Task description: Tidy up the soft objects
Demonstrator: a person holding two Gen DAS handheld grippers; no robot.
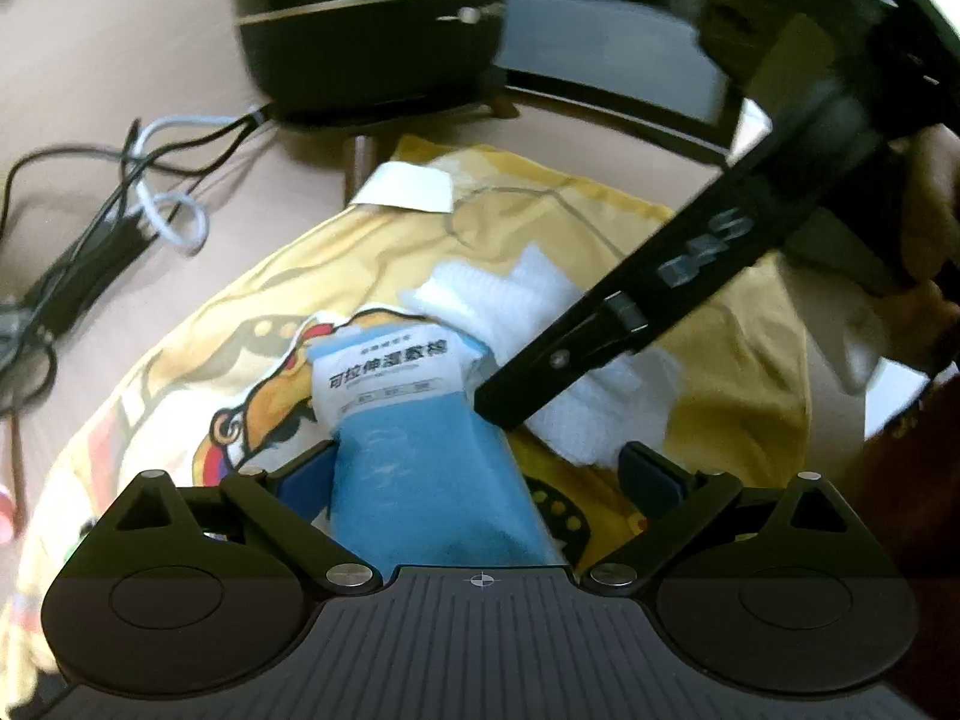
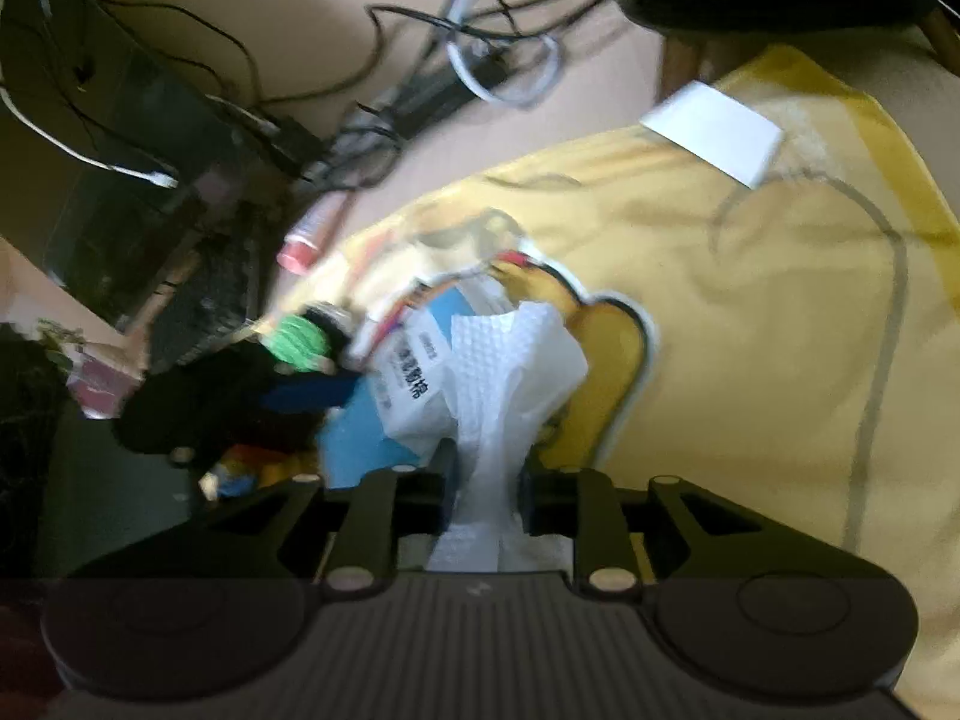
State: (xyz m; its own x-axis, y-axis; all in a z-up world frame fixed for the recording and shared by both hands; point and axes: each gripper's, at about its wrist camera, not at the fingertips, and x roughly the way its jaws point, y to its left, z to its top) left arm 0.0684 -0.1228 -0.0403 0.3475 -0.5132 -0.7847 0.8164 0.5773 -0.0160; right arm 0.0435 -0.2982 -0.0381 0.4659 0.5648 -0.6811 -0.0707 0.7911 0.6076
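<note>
- The main thing here is a blue-and-white pouch [image 1: 414, 420] with printed Chinese text, some kind of soft cotton pad pack by the look of it. It lies on a yellow cartoon-print cloth [image 1: 600, 222] that covers most of the near surface.
- Touching the pouch on its right is a white embossed tissue [image 2: 510, 372], crumpled and soft. Looks to me like it's being pulled away from the pouch so the two can be sorted separately, but that's a guess.
- The right claw [image 2: 483, 480] is pinched narrow around the tissue, which bunches up between its fingers and fans out past them. In the left view its dark arm crosses in from the far right, tip right at the pouch's edge.
- The left claw [image 1: 480, 468] is spread wide, with the pouch's blue end lying between the blue pads. One pad is about touching the pouch's left side; the other is clear of it. So it's straddling, not gripping. My read is it's set to close and hold the pouch steady.
- A white label [image 1: 408, 189] sits at the cloth's far edge.
- Further out: a tangle of black and white cables [image 1: 120, 204] on the far left, and a dark round chair base [image 1: 372, 42] beyond the cloth.
</note>
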